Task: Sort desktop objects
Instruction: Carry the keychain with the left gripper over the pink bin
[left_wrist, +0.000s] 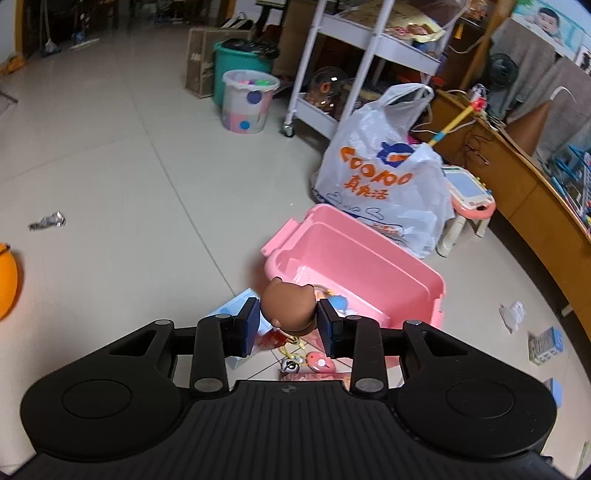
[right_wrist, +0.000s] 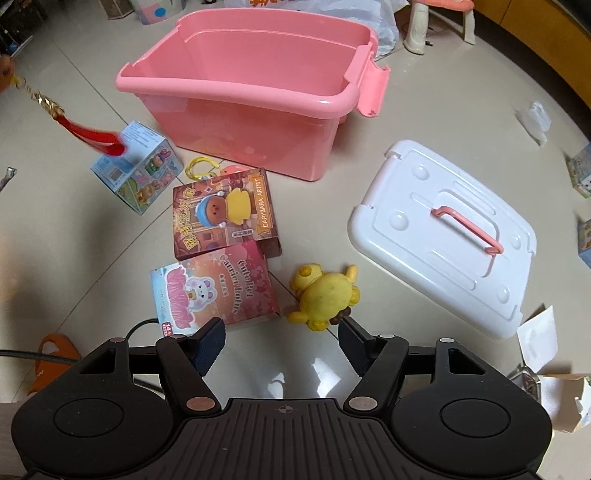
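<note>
A smooth brown figurine (left_wrist: 288, 308), rounded head uppermost with its long axis upright, is clamped between the left gripper (left_wrist: 286, 325) pads, a glossy pink plastic bin (left_wrist: 354, 266) just beyond. The right gripper (right_wrist: 281, 345) is held wide and empty; ahead lie a yellow toy (right_wrist: 325, 293) and a box (right_wrist: 221, 212) lettered "CAPYBARA ARTIST".

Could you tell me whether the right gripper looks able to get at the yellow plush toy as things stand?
Probably yes: the right gripper is open and empty, and the yellow plush toy lies on the floor just ahead of its fingertips with nothing between.

a home living room: tiled floor (left_wrist: 110, 155), toy-strewn, with a rolling shelf cart (left_wrist: 354, 55) and a wooden cabinet (left_wrist: 517, 184).
</note>
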